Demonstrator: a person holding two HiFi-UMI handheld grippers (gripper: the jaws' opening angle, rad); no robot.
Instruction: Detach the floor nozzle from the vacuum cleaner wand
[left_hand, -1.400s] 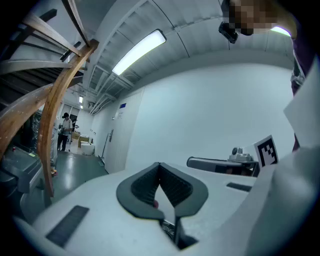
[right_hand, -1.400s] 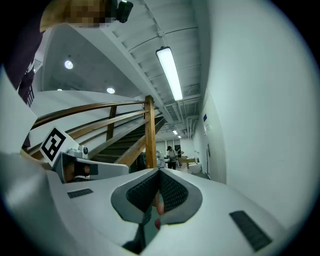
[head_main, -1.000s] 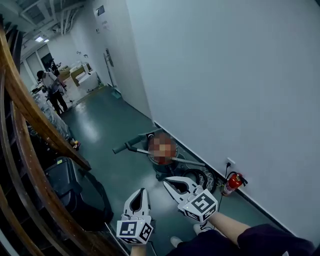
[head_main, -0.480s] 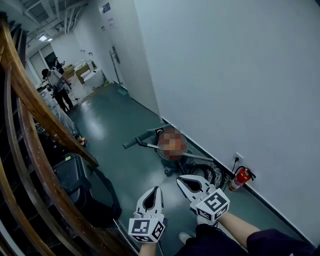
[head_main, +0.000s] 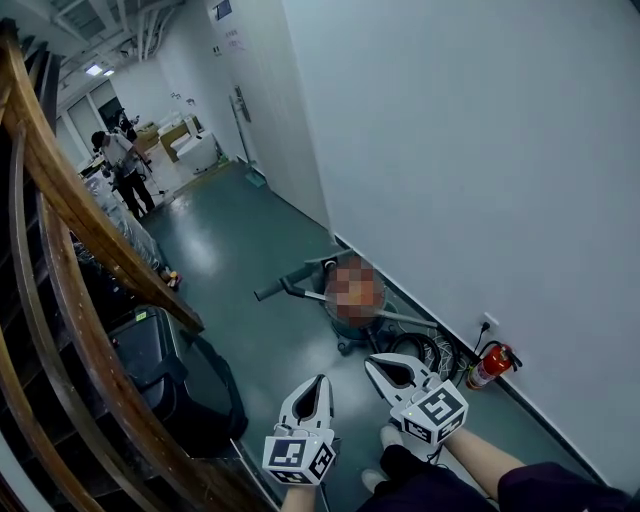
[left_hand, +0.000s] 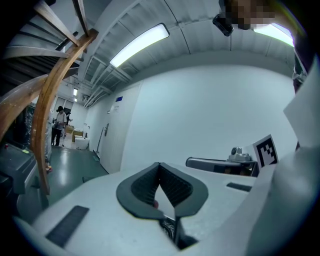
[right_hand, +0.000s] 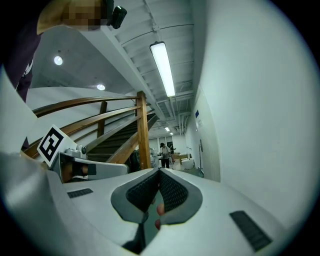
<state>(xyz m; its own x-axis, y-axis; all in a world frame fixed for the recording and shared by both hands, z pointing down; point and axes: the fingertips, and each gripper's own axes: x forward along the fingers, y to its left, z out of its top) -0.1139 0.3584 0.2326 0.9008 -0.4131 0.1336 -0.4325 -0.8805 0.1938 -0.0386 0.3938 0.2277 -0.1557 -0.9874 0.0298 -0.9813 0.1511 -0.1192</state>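
Counted: two grippers, namely left gripper (head_main: 321, 379) and right gripper (head_main: 369, 360); one vacuum (head_main: 349, 336); one extinguisher (head_main: 490, 366); one wall socket (head_main: 490, 323); one person (head_main: 128, 172), far off.

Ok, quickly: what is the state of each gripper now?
The white left gripper is closed, holding nothing.
The white right gripper is closed, holding nothing.

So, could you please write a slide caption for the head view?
Left gripper and right gripper, shut and empty, short of the vacuum cleaner by the wall.
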